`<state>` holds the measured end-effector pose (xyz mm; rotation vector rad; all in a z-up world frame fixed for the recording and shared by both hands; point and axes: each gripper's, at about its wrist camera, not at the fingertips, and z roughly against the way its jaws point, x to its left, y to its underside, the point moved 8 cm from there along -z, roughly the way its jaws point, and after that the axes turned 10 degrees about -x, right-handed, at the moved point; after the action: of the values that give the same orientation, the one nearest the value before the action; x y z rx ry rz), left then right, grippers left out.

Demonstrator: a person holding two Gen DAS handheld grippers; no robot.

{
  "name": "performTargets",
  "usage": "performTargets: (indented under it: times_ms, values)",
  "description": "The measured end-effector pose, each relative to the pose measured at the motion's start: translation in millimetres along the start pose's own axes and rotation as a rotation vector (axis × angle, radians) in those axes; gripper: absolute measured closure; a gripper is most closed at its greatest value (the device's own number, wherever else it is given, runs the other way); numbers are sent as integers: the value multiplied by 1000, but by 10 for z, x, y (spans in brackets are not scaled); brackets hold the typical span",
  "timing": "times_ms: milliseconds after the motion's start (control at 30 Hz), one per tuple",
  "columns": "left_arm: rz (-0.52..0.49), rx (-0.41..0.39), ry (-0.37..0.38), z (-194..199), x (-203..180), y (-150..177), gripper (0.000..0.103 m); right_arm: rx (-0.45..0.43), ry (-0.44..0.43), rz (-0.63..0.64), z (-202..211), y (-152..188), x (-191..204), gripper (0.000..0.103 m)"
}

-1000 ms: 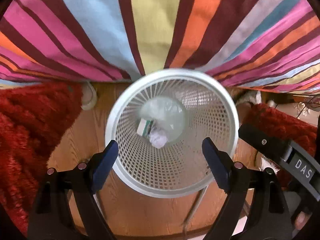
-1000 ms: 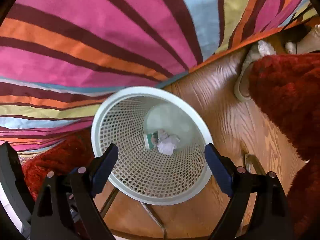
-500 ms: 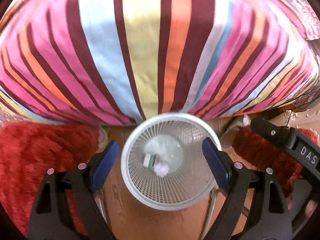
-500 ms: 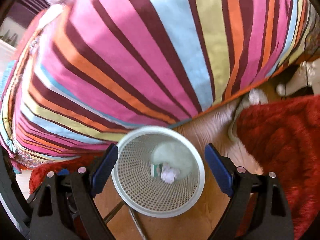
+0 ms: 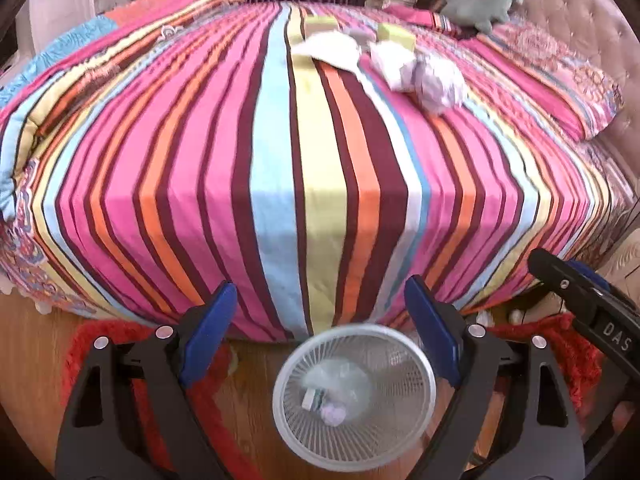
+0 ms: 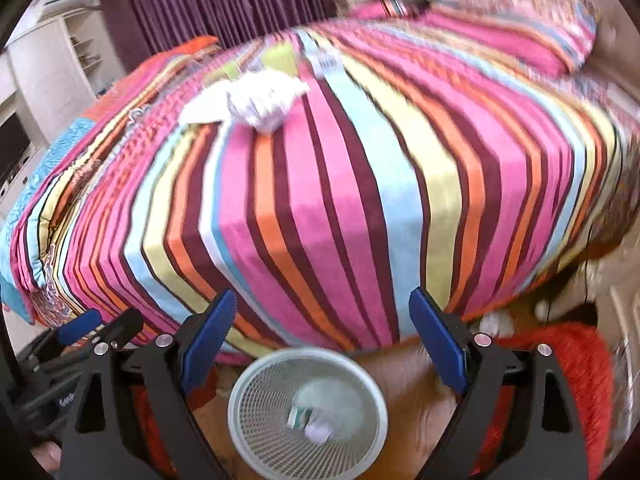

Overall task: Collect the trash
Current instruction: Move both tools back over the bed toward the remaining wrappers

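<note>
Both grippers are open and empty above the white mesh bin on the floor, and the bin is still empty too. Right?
Not quite: the white mesh bin isn't empty. The left wrist view shows a crumpled paper ball and a small carton at its bottom. Left gripper and right gripper are open and empty.

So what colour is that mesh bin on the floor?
White plastic mesh wastebasket, clearest in the left wrist view.

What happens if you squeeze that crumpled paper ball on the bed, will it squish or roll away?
The crumpled paper ball looks wrinkled and puffy, so it would probably squish and feel very light. Its lumpy shape and the soft striped bedspread suggest it would wobble rather than roll far.
</note>
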<state>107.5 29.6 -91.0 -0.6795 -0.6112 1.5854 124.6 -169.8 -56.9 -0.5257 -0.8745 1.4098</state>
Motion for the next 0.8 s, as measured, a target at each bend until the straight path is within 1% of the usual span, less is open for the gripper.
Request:
performTargets:
  times_ms: [67,167,267,367,433,467,633,800]
  values:
    - [-1,-20,-4,12,31,-64,20,-44,-8,23,32,-99,25,19]
    - [-8,-36,-5,6,59,-158,20,-73,-18,41,40,-208,50,19]
    - [-52,-57,-20,9,61,-276,20,-97,-25,48,40,-321,59,19]
    - [-90,-71,-17,-33,50,-380,20,-98,-42,38,12,-392,68,19]
    - [-97,-71,-2,-64,45,-432,20,-96,-51,45,-7,-437,83,19]
    - [-97,-73,9,-90,40,-475,20,-89,-69,52,-43,-455,113,19]
    - [-78,-80,58,-226,23,-731,20,-87,-101,84,-119,-551,225,19]
    - [-54,-81,75,-397,46,-1019,20,-71,-119,100,-275,-667,332,19]
